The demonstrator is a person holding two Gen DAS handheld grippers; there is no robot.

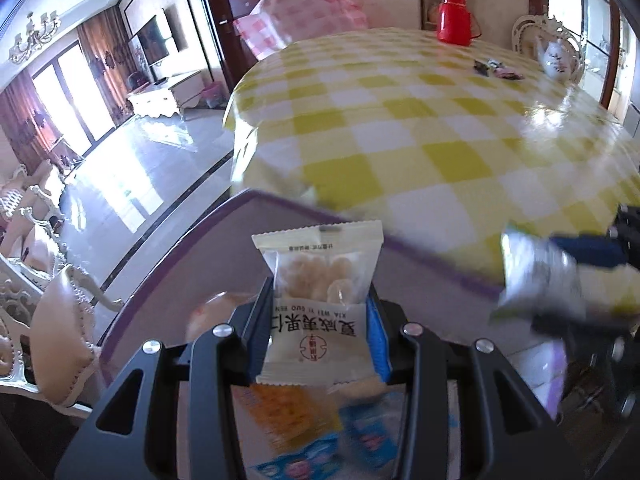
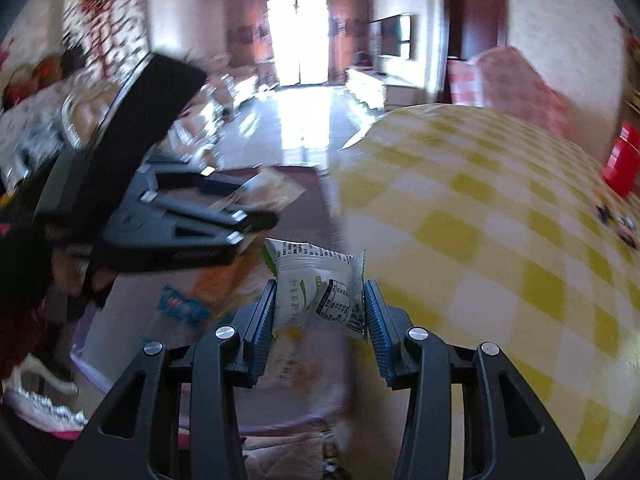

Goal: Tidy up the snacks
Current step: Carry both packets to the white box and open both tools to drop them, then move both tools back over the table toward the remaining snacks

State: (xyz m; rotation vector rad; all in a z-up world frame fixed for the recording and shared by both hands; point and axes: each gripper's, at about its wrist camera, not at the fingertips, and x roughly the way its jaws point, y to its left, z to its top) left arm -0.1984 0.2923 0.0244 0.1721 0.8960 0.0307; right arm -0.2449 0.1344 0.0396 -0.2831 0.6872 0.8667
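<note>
Left gripper [image 1: 322,312] clamped on a white nut packet [image 1: 320,280], held over the purple tray [image 1: 168,272] just beside the yellow-checked table [image 1: 440,120]; right gripper [image 2: 320,308] pinching a white-green snack packet [image 2: 320,284] above that same tray's edge, nearer the table

Glossy checked tablecloth [image 1: 420,128], shiny plastic snack packet [image 1: 320,304], polished floor [image 1: 132,176]

A white nut packet [image 1: 320,304] with a clear window and red seal stands upright, pinched between fingers. A white-and-green snack packet [image 2: 320,292] printed with a nutrition table is likewise pinched. Orange and blue packets [image 1: 316,428] lie blurred in the purple-rimmed tray [image 1: 436,258] below.
</note>
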